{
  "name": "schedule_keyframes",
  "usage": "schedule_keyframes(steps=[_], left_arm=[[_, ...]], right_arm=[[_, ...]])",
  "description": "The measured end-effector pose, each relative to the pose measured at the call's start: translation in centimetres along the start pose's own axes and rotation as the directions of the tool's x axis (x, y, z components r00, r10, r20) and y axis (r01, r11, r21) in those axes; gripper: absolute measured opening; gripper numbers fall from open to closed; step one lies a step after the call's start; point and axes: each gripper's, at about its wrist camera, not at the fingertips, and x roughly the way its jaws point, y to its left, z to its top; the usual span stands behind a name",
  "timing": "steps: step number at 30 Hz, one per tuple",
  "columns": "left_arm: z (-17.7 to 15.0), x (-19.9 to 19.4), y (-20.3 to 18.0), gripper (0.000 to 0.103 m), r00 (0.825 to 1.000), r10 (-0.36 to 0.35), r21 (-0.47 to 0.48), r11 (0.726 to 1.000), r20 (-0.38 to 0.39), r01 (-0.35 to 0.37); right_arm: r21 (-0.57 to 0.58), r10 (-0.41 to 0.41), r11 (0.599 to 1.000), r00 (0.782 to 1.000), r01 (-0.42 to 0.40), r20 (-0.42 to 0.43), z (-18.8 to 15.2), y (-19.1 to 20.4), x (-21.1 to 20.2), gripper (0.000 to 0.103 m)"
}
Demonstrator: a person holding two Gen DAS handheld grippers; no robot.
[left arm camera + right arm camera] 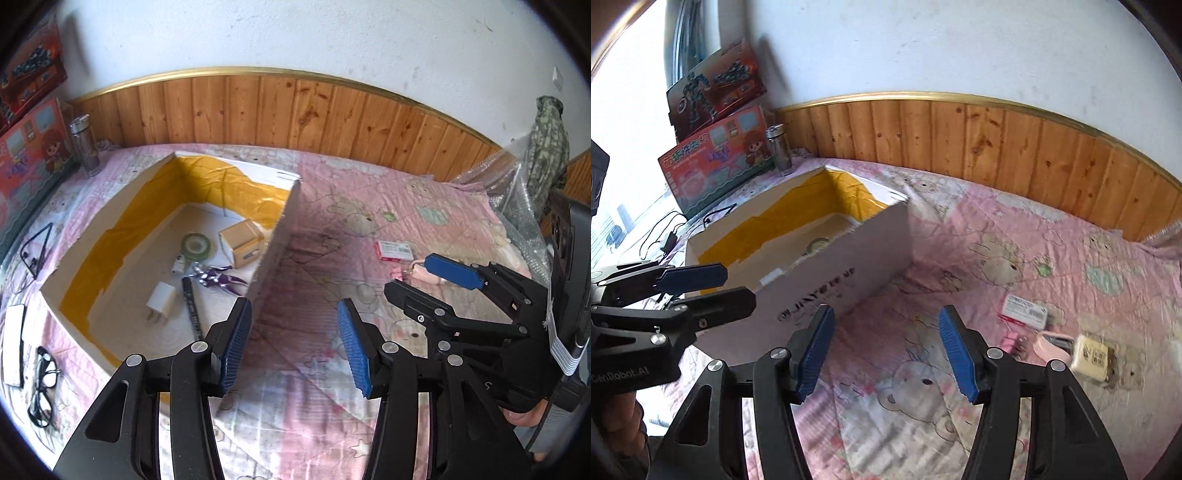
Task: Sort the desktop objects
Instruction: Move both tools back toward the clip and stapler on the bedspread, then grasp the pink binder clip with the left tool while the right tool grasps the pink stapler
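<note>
Here the pink-and-white packet (1023, 311) lies beyond the right gripper's (886, 350) spread jaws.

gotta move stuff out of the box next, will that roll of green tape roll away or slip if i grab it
The roll of green tape lies flat on the floor of the box, so it probably won't roll unless tipped on edge. It looks stiff and light. Its curved rim may slip between flat pads; gripping across the ring wall seems safer.
</note>
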Motion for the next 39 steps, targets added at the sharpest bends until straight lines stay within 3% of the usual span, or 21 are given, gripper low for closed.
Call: schedule_keyframes(steps=[6,10,20,22,28,30,32,34,35,37,39], left_arm=[[0.4,4.4,-5.4,0.053,0.994,-0.089,0.062,0.994,-0.061,0.093],[0.7,8.8,-8.9,0.053,0.982,-0.143,0.096,0.983,-0.126,0.156],[2.5,19.2,-12.6,0.053,0.931,-0.256,0.010,0.963,-0.260,0.268],[2.7,20.9,-13.2,0.053,0.922,-0.269,0.004,0.960,-0.280,0.281],[2.6,25.0,-14.0,0.053,0.905,-0.270,0.003,0.958,-0.328,0.287],[2.7,25.4,-14.1,0.055,0.910,-0.283,0.003,0.954,-0.304,0.298],[2.7,25.6,-14.5,0.056,0.912,-0.283,0.024,0.952,-0.298,0.304],[2.6,25.5,-15.0,0.054,0.915,-0.274,0.070,0.949,-0.295,0.307],[2.4,25.4,-15.5,0.049,0.924,-0.251,0.117,0.949,-0.290,0.294],[1.9,25.2,-16.1,0.025,0.940,-0.207,0.205,0.942,-0.271,0.266],[1.8,25.0,-16.0,0.022,0.942,-0.211,0.207,0.941,-0.260,0.268]], right_arm=[[0.143,-0.109,0.983,0.992,0.118,-0.070,-4.2,-8.9,0.7,0.066],[0.160,-0.142,0.974,0.983,0.160,-0.119,-5.6,-13.3,2.1,0.069],[-0.041,-0.143,0.990,0.968,0.137,-0.205,-5.9,-18.2,9.9,0.070],[-0.090,-0.149,0.987,0.972,0.134,-0.184,-5.5,-18.7,10.6,0.076],[-0.295,-0.149,0.952,0.967,0.084,-0.205,-5.0,-18.7,13.4,0.079],[-0.314,-0.113,0.948,0.970,0.040,-0.216,-4.8,-18.8,13.6,0.078],[-0.270,-0.035,0.962,0.962,-0.042,-0.271,-4.5,-19.7,13.8,0.061],[-0.258,-0.023,0.964,0.954,-0.058,-0.299,-4.6,-20.1,13.5,0.059],[-0.252,-0.018,0.966,0.950,-0.064,-0.310,-4.8,-20.3,13.3,0.059],[-0.222,-0.012,0.973,0.948,-0.062,-0.319,-5.3,-20.7,12.6,0.059],[-0.171,0.000,0.984,0.949,-0.057,-0.315,-5.9,-21.2,11.8,0.059]])
